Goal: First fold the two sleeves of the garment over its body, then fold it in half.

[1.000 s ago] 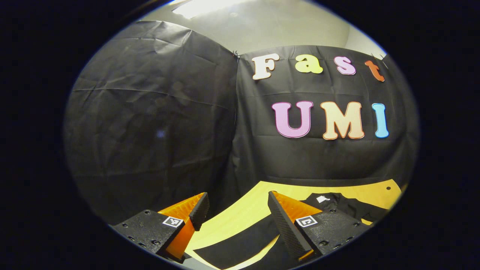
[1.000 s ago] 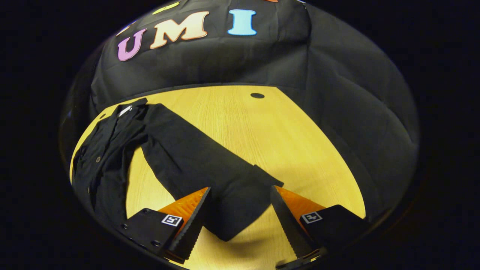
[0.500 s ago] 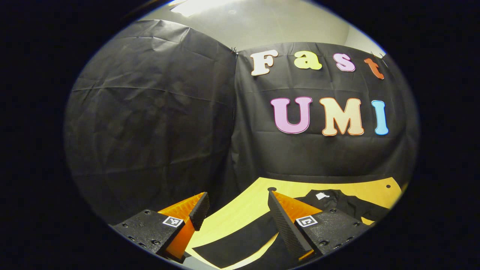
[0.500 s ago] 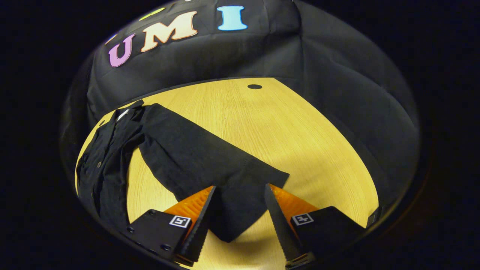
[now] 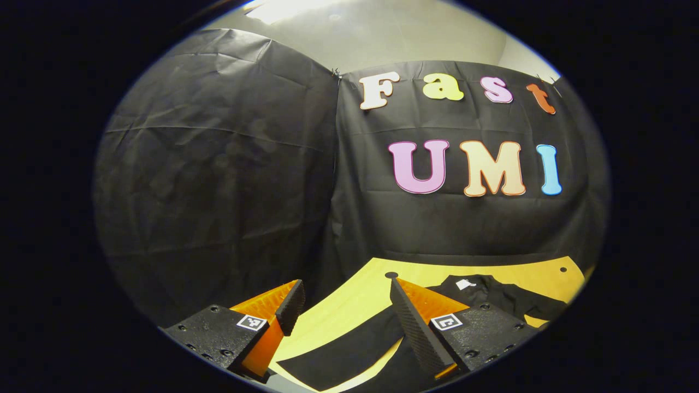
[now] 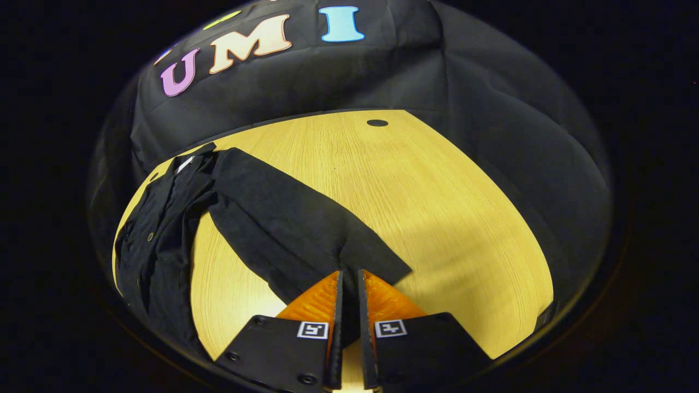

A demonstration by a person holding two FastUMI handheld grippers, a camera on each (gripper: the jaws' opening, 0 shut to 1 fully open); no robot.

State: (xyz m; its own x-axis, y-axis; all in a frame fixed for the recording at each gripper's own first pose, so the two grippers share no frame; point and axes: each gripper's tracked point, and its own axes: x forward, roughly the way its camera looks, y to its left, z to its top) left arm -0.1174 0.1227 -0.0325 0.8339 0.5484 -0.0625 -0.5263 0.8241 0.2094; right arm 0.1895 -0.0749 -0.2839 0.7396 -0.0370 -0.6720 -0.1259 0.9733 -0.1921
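Right gripper (image 6: 348,278) pinched closed on black sleeve (image 6: 295,224) cuff, shirt body (image 6: 158,240) flat on wooden table (image 6: 437,207) — left gripper (image 5: 344,295) open, hovering above table edge

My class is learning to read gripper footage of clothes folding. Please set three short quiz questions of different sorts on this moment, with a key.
1. True or false: the right gripper has its fingers closed on the end of the sleeve.
2. Multiple choice: in the left gripper view, the left gripper is (A) clamped on the collar, (B) open and gripping nothing, (C) pressing a button.
3. Fill in the blank: the black shirt lies on a ______ table.

Key
1. True: the fingers are pinched together with sleeve cloth between them.
2. B: its fingers stand wide apart above the table edge.
3. Wooden.
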